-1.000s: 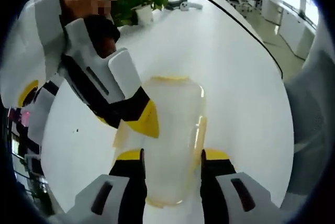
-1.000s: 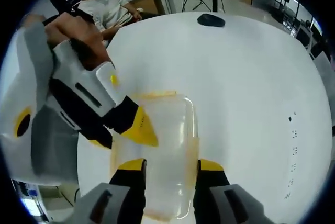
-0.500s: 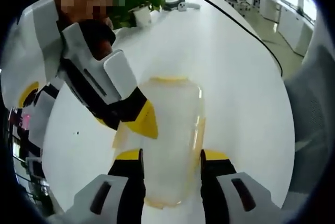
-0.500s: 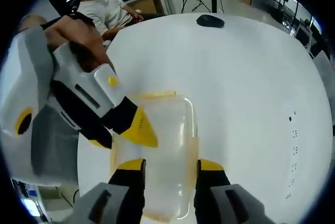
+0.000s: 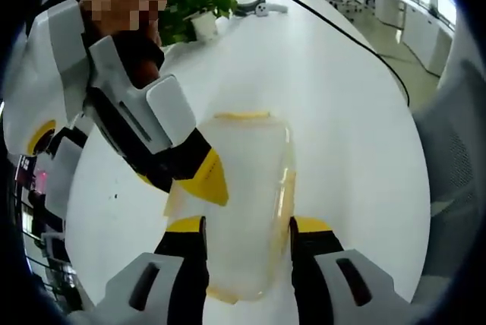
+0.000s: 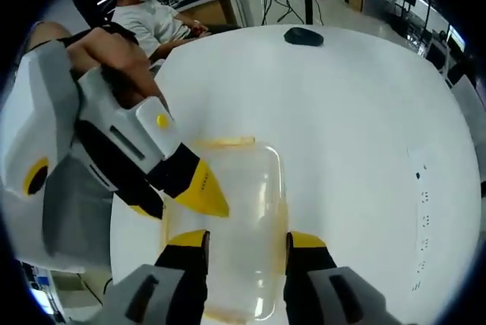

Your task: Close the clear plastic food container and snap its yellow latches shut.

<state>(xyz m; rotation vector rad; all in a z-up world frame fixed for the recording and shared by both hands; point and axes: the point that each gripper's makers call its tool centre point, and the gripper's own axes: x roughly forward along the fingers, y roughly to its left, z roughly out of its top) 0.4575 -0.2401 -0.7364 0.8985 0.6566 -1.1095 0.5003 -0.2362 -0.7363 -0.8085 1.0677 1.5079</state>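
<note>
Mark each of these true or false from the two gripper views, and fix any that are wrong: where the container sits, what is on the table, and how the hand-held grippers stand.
1. The clear plastic food container sits on a white table. True.
2. The left hand-held gripper has its jaws shut tight together. False: the jaws stand apart, one on each side of the container.
3. A potted plant stands at the far end of the table in the left gripper view. True.
4. The table is black. False: it is white.
5. In the right gripper view, a dark computer mouse lies on the far part of the table. True.
</note>
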